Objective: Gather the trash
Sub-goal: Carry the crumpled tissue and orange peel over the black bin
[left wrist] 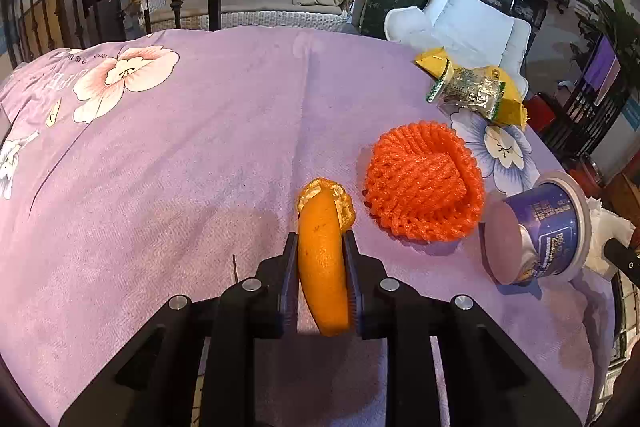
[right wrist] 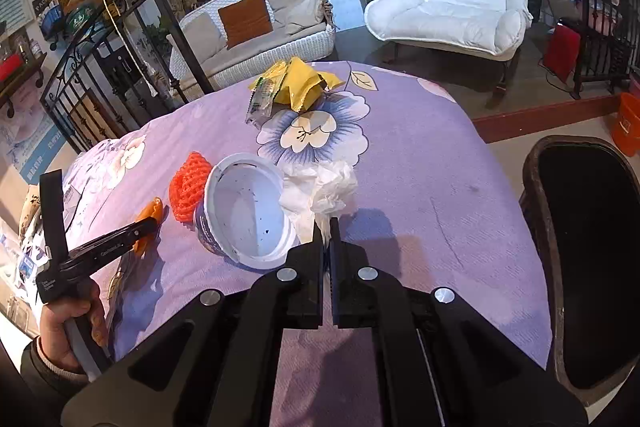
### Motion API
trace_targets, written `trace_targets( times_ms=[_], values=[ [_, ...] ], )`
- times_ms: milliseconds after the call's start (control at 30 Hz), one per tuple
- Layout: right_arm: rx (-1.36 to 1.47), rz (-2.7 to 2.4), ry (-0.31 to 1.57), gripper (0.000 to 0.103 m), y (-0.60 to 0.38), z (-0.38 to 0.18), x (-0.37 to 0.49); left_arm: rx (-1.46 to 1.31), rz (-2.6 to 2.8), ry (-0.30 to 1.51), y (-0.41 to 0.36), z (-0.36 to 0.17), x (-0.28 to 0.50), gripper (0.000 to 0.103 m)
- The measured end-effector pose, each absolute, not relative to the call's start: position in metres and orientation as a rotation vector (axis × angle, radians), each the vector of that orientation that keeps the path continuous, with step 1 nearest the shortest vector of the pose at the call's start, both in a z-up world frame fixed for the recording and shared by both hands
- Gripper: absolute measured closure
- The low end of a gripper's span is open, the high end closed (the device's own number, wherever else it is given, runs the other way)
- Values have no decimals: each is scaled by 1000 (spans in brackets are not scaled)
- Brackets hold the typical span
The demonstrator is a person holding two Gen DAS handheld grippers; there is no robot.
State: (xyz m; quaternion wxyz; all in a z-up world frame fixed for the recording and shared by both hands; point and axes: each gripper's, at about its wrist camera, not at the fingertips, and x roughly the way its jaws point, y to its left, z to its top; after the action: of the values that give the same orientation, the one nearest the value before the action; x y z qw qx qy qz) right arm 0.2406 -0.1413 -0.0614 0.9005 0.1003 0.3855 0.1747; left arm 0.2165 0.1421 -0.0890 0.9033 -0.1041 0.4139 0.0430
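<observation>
Two grippers clamp orange peel and tissue as we leave cup, net, wrappers uncollected.

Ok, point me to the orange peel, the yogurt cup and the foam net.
orange peel (left wrist: 323, 267), left wrist view, on its outer rind.
yogurt cup (right wrist: 244, 207), right wrist view, on its white inside.
foam net (left wrist: 424, 183), left wrist view, on its folded middle.

Trash on the purple floral cloth

Orange peel stands on edge; orange foam net, tipped yogurt cup, crumpled tissue near the right edge; yellow wrappers far corner.
</observation>
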Motion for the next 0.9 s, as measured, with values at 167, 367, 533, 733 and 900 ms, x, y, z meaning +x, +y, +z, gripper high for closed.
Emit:
trace_targets(
  times_ms=[167, 367, 533, 733, 900],
  values=[
    [206, 345, 770, 99, -151, -57, 225, -227, 68, 810, 136, -76, 192, 82],
    [226, 316, 735, 99, -171, -53, 199, -215, 17, 737, 115, -54, 154, 82],
    [256, 293, 718, 99, -190, -52, 180, -189, -49, 702, 87, -43, 133, 82],
    [283, 238, 685, 99, -221, -51, 160, -145, -144, 686, 46, -35, 125, 82],
    [299, 166, 655, 99, -253, -48, 146, -100, -239, 681, 5, -33, 126, 82]
  ],
)
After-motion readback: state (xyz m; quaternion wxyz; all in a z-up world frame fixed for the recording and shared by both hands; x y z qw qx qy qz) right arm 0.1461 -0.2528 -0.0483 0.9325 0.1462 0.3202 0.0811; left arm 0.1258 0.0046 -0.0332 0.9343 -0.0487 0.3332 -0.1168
